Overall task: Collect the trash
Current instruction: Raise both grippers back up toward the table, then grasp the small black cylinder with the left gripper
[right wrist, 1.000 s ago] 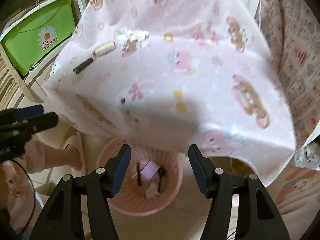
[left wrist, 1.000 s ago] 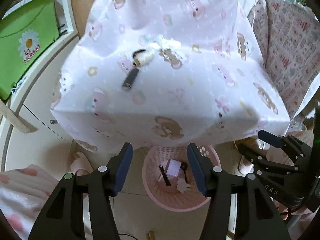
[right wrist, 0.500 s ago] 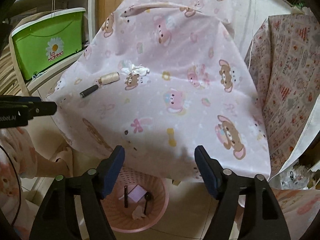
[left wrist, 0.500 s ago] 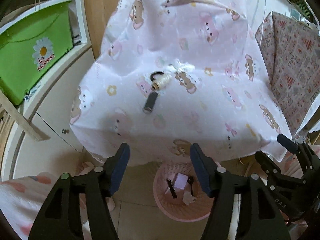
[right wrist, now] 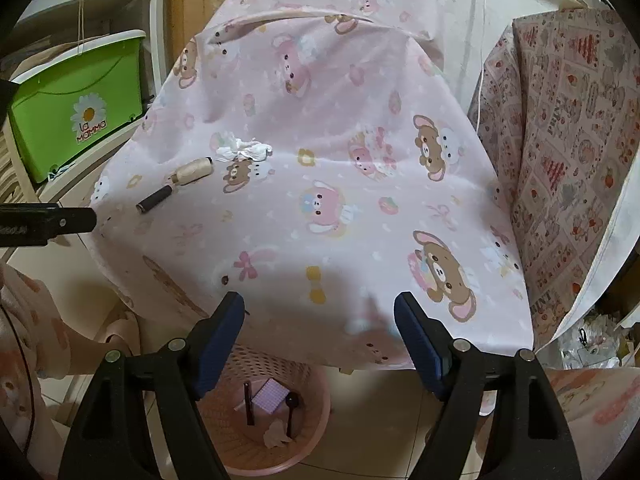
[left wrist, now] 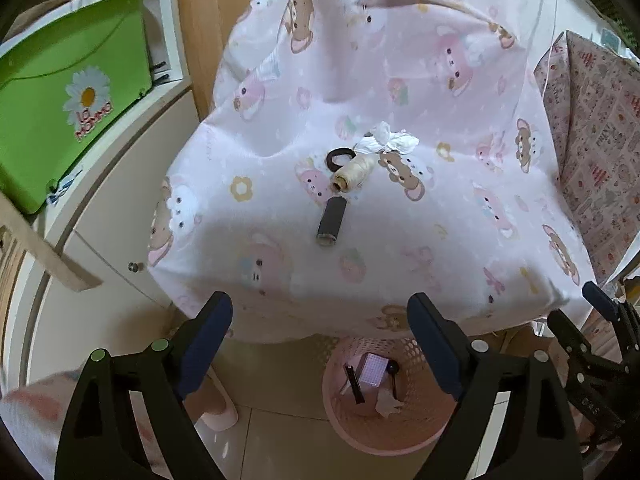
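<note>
A pink-clothed table point(left wrist: 400, 248) carries a crumpled white tissue point(left wrist: 386, 142), a cream thread spool point(left wrist: 354, 174), a black hair tie point(left wrist: 340, 156) and a dark spool point(left wrist: 332, 220). The right wrist view shows the tissue point(right wrist: 242, 150) and both spools point(right wrist: 192, 172) at the table's left. Below the front edge stands a pink basket point(left wrist: 348, 432) holding a checked pad point(left wrist: 374, 370), a black stick and a tissue. My left gripper point(left wrist: 320, 312) and right gripper point(right wrist: 319, 308) hover above the basket point(right wrist: 316, 420), jaws opening, with nothing between them.
A green storage box point(left wrist: 68, 120) sits on a white cabinet at the left. A patterned cloth point(left wrist: 600, 140) covers something at the right. A foot in a pink slipper point(left wrist: 216, 408) stands on the tiled floor beside the basket.
Both grippers rose and drew back from the basket, so more of the tabletop shows. Both sets of jaws widened.
</note>
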`<state>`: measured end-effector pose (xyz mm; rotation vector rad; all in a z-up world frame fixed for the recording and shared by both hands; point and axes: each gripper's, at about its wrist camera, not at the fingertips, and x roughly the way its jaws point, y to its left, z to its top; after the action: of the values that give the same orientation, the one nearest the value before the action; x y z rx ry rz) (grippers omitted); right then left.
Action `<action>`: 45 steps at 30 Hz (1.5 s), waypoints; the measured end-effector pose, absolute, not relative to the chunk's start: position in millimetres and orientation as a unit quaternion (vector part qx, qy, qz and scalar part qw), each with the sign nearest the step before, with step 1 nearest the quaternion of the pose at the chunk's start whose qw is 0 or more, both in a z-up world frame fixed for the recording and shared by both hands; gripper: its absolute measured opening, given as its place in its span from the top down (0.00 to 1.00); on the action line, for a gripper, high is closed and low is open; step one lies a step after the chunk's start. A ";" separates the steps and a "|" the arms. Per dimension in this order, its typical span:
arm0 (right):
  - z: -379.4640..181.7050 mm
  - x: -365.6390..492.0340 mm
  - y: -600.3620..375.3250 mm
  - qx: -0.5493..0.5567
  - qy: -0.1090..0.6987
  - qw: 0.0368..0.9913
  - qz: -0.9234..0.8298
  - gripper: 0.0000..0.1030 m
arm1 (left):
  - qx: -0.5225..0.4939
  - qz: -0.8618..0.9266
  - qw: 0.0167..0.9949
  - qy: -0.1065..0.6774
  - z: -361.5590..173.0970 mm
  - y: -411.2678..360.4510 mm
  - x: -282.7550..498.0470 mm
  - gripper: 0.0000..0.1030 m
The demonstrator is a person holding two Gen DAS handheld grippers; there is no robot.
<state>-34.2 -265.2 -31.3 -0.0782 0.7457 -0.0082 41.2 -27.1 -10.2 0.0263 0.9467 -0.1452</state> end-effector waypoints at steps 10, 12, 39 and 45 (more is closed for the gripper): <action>-34.6 -29.9 -262.6 -0.057 0.363 0.930 -0.015 0.23 | 0.006 -0.113 0.866 0.487 -34.0 -35.5 104.8 0.71; -35.4 -28.8 -263.2 -0.061 0.364 0.929 -0.017 0.23 | 0.016 -0.119 0.868 0.482 -34.3 -38.7 109.0 0.71; -39.7 -10.9 -267.7 -0.054 0.378 0.924 -0.020 0.23 | 0.013 -0.101 0.906 0.411 -14.7 -30.5 105.1 0.90; -12.3 42.4 -256.2 -0.009 0.368 0.930 0.002 0.11 | 0.016 -0.066 0.922 0.380 -4.2 -23.7 107.3 0.90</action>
<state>42.4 -256.2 -12.3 -0.0193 0.7528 0.0044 107.3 -23.7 -4.2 0.0335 0.7809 -0.1353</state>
